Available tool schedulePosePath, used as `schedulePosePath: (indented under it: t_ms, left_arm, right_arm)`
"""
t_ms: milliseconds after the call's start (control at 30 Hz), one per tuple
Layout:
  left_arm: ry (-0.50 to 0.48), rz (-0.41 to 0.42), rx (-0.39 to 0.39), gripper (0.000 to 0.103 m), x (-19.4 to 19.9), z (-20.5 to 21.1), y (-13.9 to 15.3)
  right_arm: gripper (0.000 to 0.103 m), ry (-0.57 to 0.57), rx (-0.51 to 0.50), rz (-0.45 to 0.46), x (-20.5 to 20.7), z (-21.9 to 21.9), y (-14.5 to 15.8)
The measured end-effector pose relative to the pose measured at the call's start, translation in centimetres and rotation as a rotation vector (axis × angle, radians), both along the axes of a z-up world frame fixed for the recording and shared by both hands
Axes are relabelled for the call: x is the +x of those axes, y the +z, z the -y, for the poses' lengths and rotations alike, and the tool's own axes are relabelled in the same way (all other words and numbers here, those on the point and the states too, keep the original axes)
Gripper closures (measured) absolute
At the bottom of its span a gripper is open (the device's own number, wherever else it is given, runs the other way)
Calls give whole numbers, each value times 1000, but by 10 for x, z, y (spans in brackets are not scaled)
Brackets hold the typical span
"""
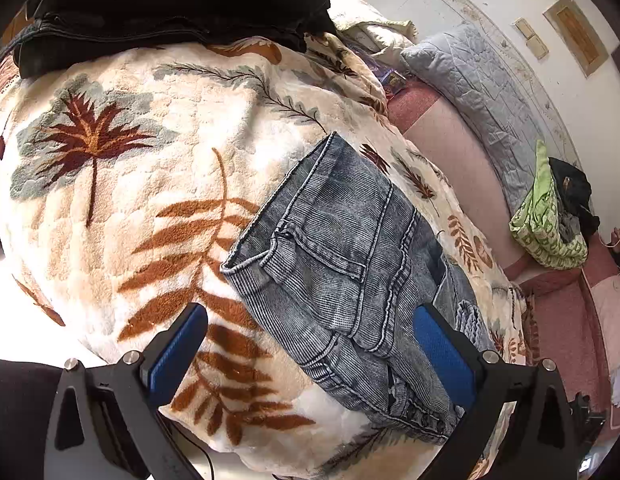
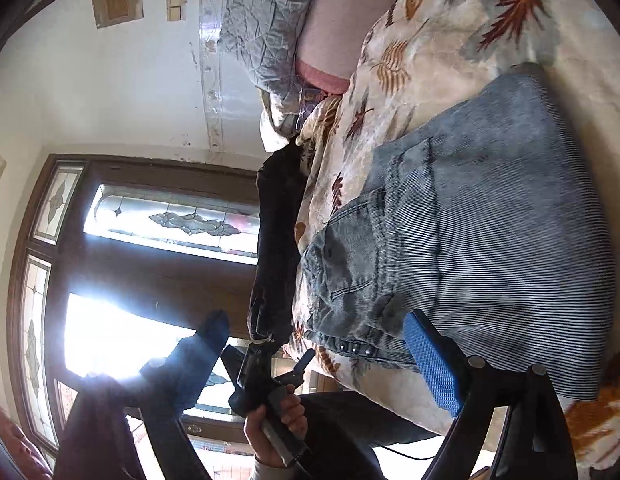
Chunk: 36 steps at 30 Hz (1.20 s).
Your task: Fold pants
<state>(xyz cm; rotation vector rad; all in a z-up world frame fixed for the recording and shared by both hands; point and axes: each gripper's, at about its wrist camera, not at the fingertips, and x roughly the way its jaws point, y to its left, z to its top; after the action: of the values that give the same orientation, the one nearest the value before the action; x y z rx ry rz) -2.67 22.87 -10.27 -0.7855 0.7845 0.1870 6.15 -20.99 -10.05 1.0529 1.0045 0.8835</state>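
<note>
The washed grey-blue denim pants (image 1: 342, 256) lie folded into a compact bundle on the cream leaf-patterned fleece blanket (image 1: 157, 184). Both the left gripper (image 1: 310, 344) and right gripper (image 2: 322, 340) stand wide open, holding nothing. Folding looks nearly finished (perhaps one tidy-up remains); next probably calls for a pinch at the waistband edge.
</note>
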Motion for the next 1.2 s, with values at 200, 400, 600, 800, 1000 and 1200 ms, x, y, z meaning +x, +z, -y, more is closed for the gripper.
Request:
schedulePosePath:
  t_ms: [200, 400, 600, 800, 1000, 1200]
  left_arm:
    - [17, 23, 20, 1, -2, -7, -4]
    - [-7, 55, 87, 1, -5, -3, 6]
    - [-17, 64, 71, 1, -4, -4, 6]
    - [-8, 53, 73, 1, -6, -7, 2]
    - [-15, 47, 73, 1, -3, -3, 0]
    - [-11, 43, 54, 1, -4, -5, -2]
  right_arm:
    - [12, 126, -103, -18, 29, -89, -5]
    - [14, 168, -222, -72, 36, -117, -5]
    - [13, 167, -280, -23, 68, -151, 16]
    - [13, 143, -366, -214, 90, -165, -33]
    - [10, 158, -424, -103, 97, -176, 2]
    - [9, 145, -476, -194, 104, -174, -27]
